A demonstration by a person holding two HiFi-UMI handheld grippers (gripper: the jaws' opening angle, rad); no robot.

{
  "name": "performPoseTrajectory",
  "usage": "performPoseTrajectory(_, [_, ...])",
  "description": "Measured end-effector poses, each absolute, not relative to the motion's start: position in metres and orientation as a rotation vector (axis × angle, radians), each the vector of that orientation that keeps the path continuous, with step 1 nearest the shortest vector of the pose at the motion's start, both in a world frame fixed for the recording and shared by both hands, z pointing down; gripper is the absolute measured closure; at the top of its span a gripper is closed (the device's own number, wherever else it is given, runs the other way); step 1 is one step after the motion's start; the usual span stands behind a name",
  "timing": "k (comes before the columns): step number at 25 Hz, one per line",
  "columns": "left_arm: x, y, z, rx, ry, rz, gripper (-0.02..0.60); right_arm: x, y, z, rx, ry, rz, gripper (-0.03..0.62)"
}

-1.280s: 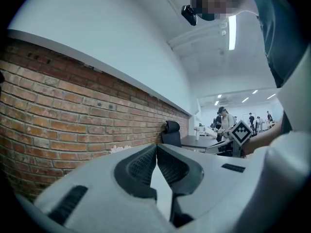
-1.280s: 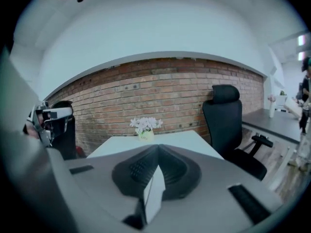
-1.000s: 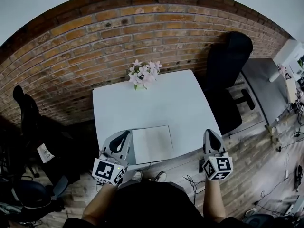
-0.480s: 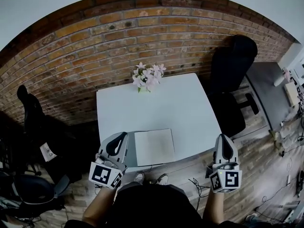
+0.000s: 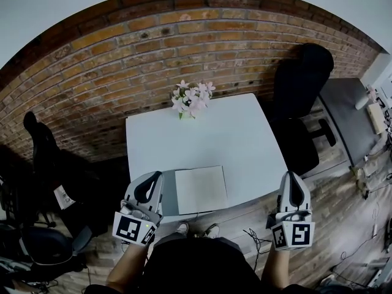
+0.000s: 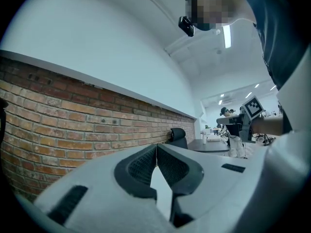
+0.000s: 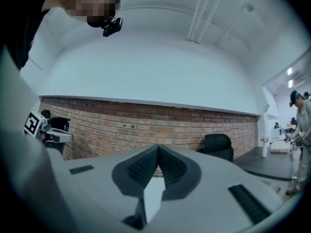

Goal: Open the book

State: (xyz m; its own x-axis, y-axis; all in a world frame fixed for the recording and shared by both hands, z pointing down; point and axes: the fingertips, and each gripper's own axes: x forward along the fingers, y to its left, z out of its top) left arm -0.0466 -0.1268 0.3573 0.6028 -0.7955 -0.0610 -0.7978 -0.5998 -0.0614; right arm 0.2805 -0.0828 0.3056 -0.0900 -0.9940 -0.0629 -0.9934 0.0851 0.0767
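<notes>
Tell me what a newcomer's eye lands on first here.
The white table stands out against the red brick wall, with a bunch of pink flowers at its far edge. A white book lies flat at the near edge. The left gripper hangs just left of the book and the right gripper off the table's near right corner, both shut and empty.

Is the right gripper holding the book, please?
No, the right gripper is shut on nothing; the book lies on the table.

Book matt, table smooth — wall rough brick.
</notes>
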Motion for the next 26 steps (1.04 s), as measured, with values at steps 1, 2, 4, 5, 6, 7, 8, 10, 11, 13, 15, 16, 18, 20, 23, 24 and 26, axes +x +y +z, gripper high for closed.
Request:
performPoseTrajectory(1, [-0.046,-0.127,0.357,-2.738,1.362,0.043,0.555,0.278,-0.083,0.306,2.102,-2.318,-0.161,0.580])
performPoseTrajectory(2, [-0.046,-0.127,0.357,-2.737,1.361,0.045,0.555,0.275,-0.083,0.306,2.089,-2.323,-0.168,0.582])
performPoseTrajectory(4, [-0.045,-0.128,0.355,-2.736,1.359,0.051,0.555,0.271,-0.083,0.307,2.073,-2.329,-0.167,0.582])
performPoseTrajectory(5, [-0.044,-0.128,0.353,-2.735,1.356,0.055,0.555,0.271,-0.083,0.306,2.070,-2.331,-0.166,0.582])
performPoseTrajectory(6, [-0.043,-0.128,0.351,-2.733,1.352,0.056,0.555,0.270,-0.083,0.305,2.068,-2.333,-0.171,0.582])
performPoseTrajectory(7, [-0.043,-0.127,0.349,-2.731,1.348,0.057,0.555,0.269,-0.083,0.303,2.065,-2.335,-0.179,0.582])
performPoseTrajectory(8, [-0.043,-0.127,0.349,-2.729,1.345,0.057,0.555,0.268,-0.082,0.301,2.062,-2.338,-0.188,0.582])
performPoseTrajectory(10, [-0.045,-0.126,0.348,-2.728,1.344,0.058,0.555,0.264,-0.082,0.299,2.057,-2.343,-0.207,0.582])
performPoseTrajectory(11, [-0.046,-0.126,0.348,-2.728,1.344,0.059,0.556,0.262,-0.081,0.298,2.055,-2.345,-0.214,0.582])
performPoseTrajectory(13, [-0.046,-0.125,0.347,-2.728,1.339,0.063,0.555,0.260,-0.081,0.297,2.053,-2.348,-0.222,0.582])
performPoseTrajectory(15, [-0.045,-0.123,0.346,-2.728,1.330,0.067,0.555,0.257,-0.080,0.297,2.052,-2.349,-0.226,0.582])
performPoseTrajectory(16, [-0.044,-0.123,0.346,-2.729,1.326,0.067,0.555,0.256,-0.079,0.297,2.052,-2.349,-0.229,0.582])
performPoseTrajectory(18, [-0.044,-0.122,0.346,-2.732,1.321,0.065,0.555,0.254,-0.079,0.295,2.054,-2.349,-0.238,0.582])
performPoseTrajectory(20, [-0.044,-0.122,0.346,-2.733,1.318,0.064,0.555,0.254,-0.078,0.294,2.056,-2.350,-0.242,0.582])
performPoseTrajectory(23, [-0.044,-0.123,0.344,-2.734,1.312,0.067,0.555,0.253,-0.078,0.293,2.058,-2.350,-0.239,0.582])
performPoseTrajectory(24, [-0.044,-0.123,0.343,-2.734,1.310,0.067,0.555,0.252,-0.078,0.293,2.058,-2.349,-0.238,0.582])
performPoseTrajectory(26, [-0.044,-0.123,0.342,-2.736,1.306,0.065,0.555,0.251,-0.078,0.293,2.058,-2.349,-0.236,0.582])
